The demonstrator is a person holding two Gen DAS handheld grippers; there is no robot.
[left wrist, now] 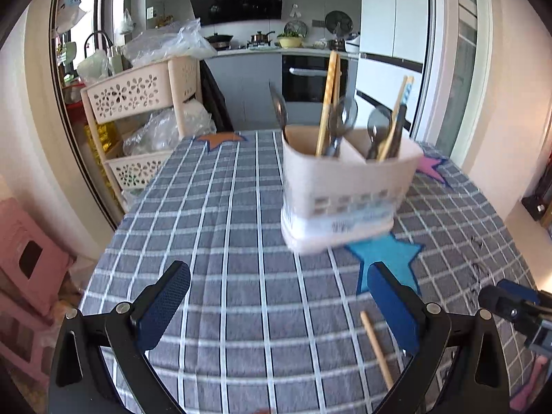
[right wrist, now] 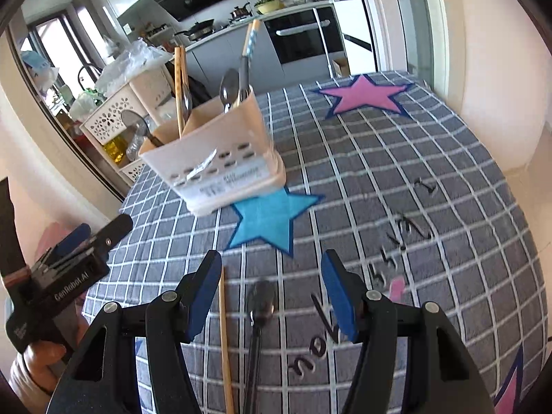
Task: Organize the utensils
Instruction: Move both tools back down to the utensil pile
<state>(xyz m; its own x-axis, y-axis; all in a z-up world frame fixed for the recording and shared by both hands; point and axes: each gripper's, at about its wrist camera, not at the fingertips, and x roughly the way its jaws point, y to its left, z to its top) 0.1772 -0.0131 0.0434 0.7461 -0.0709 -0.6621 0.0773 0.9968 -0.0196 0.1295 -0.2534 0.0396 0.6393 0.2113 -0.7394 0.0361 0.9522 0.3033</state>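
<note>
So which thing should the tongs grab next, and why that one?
Probably the right tongs should dip down and close on the dark spoon. It lies loose on the checked tablecloth right between their open fingers, beside a wooden chopstick, while the utensil holder already has spoons and chopsticks standing in it. The left tongs are open and hold nothing.
</note>
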